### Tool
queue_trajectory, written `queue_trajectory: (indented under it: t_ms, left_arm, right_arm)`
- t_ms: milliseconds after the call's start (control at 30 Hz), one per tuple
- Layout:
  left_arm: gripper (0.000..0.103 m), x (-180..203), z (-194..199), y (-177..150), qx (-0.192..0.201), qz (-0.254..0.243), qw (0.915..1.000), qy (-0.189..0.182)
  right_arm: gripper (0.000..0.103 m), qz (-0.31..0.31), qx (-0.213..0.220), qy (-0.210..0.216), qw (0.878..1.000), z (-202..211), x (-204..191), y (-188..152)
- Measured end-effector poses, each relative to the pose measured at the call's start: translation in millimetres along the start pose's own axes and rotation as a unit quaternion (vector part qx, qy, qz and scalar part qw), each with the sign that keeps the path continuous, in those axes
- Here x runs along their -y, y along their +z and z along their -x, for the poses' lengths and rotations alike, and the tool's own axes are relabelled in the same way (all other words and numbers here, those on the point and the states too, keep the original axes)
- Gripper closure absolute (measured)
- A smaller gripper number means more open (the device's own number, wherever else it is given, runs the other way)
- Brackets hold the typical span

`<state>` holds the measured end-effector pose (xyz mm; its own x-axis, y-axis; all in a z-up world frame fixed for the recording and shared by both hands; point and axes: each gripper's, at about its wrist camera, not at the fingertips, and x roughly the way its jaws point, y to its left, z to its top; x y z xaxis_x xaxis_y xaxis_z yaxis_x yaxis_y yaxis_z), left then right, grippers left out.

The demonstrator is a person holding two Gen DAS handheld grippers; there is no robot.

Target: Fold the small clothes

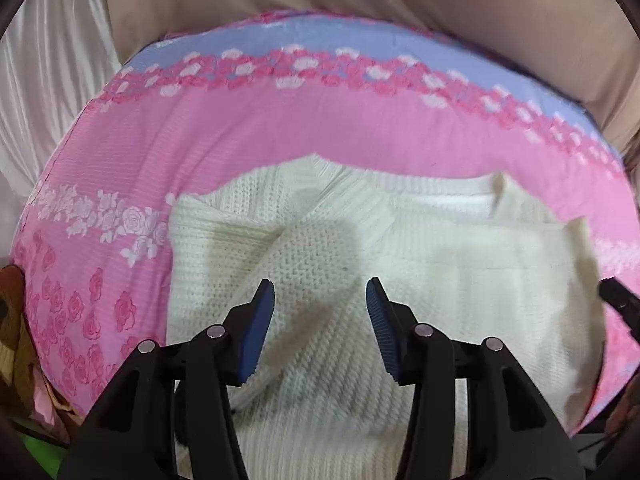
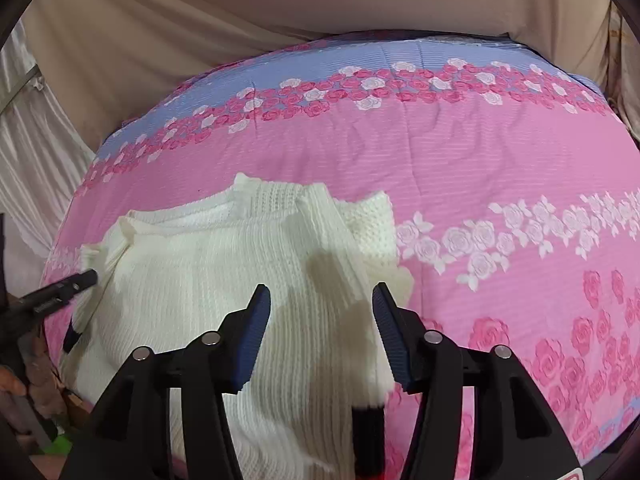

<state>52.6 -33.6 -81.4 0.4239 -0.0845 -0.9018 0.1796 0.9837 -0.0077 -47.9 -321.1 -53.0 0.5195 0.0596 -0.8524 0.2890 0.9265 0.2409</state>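
Both of your tongs stand parted with nothing between the pads: the left tongs (image 1: 320, 308) hang over the knit and so do the right tongs (image 2: 320, 312), neither pressing on anything. The white knitted sweater (image 1: 400, 240) lies on the pink rose-print bedspread (image 1: 240, 136), partly gathered; a sleeve or flap (image 1: 304, 248) is laid diagonally across the body, and the collar end (image 2: 256, 196) sits toward the far side.

Your first risk is a shallow pinch. The knit is thick and loosely ribbed, so if you close on one layer near the diagonal flap, you may drag that flap out of place and undo the fold it makes. Pinching too deep would likely take the bedspread as well, and it would rise with the garment.

Another risk is uneven lifting. From the right wrist view your left tongs (image 2: 84, 280) sit at the sweater's far left edge, well apart from the right ones. If one side rises before the other, the heavy knit will probably sag in the middle and the edges will not meet squarely.

Watch the near hem (image 2: 280, 420) too: it runs under the tongs and out of view, so you cannot tell how it lies before you commit.
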Motion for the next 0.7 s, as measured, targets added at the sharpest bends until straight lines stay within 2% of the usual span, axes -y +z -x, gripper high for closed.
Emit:
queue_trajectory:
  t_ms: [33, 67, 100, 133, 167, 200, 233, 300, 367, 433, 500, 533, 567, 633, 700]
  left_arm:
    - [0.058, -2.0, -8.8, 1.2, -0.007, 0.004, 1.0, 0.002]
    - [0.068, -6.0, -11.9, -1.3, -0.01, 0.01, 0.9999, 0.002]
    - [0.073, -11.9, -15.3, 1.4, -0.012, 0.019, 0.9997, -0.005]
    - [0.09, -19.5, -15.9, 6.0, -0.012, 0.033, 0.9992, -0.02]
    - [0.091, -25.8, -14.1, 9.4, -0.014, 0.045, 0.9983, -0.033]
    - [0.092, -38.8, -6.7, 16.6, -0.007, 0.071, 0.9959, -0.055]
    - [0.092, -46.6, 1.0, 21.6, 0.003, 0.087, 0.9944, -0.061]
    - [0.092, -66.4, 20.2, 32.5, 0.028, 0.112, 0.9915, -0.061]
    - [0.092, -87.6, 20.9, 44.4, 0.028, 0.137, 0.9882, -0.061]
    - [0.092, -98.4, -0.5, 50.6, 0.012, 0.146, 0.9886, -0.037]
    - [0.092, -104.9, -26.5, 48.8, 0.001, 0.142, 0.9899, -0.004]
    - [0.092, -108.4, -31.6, 45.8, -0.008, 0.145, 0.9894, -0.003]
    - [0.092, -113.3, -26.7, 40.4, -0.006, 0.16, 0.9869, -0.022]
    - [0.09, -119.2, -3.5, 33.7, 0.025, 0.176, 0.9828, -0.049]
    - [0.088, -115.5, 19.0, 27.0, 0.045, 0.163, 0.9842, -0.051]
  right_arm:
    - [0.05, 0.0, -0.002, 0.0, 1.0, -6.1, 0.5, 3.2]
    - [0.05, -0.001, -0.003, -0.001, 1.0, -9.1, 1.3, 3.9]
    - [0.053, -0.002, -0.007, -0.002, 1.0, -14.4, 2.5, 6.1]
    - [0.073, -0.002, -0.012, 0.002, 1.0, -19.0, 4.2, 9.0]
    - [0.094, -0.008, -0.015, 0.009, 1.0, -21.0, 5.8, 12.3]
    - [0.095, -0.017, -0.009, 0.019, 1.0, -17.1, 7.3, 15.8]
    - [0.095, -0.025, 0.009, 0.033, 0.999, -6.6, 7.2, 19.6]
    - [0.095, -0.027, 0.048, 0.042, 0.998, 18.8, 3.7, 28.7]
    - [0.095, -0.027, 0.061, 0.043, 0.997, 25.0, 2.7, 37.3]
    - [0.094, -0.026, 0.044, 0.024, 0.998, 5.0, 6.7, 40.0]
    - [0.09, -0.036, 0.003, -0.002, 0.999, -28.4, 17.4, 36.5]
    - [0.09, -0.055, -0.01, -0.005, 0.998, -36.4, 23.4, 33.8]
    - [0.09, -0.069, -0.005, 0.006, 0.998, -32.9, 26.0, 30.9]
    - [0.09, -0.071, 0.024, 0.026, 0.997, -13.6, 22.1, 26.4]
    - [0.089, -0.052, 0.025, 0.024, 0.998, -8.2, 14.8, 23.8]
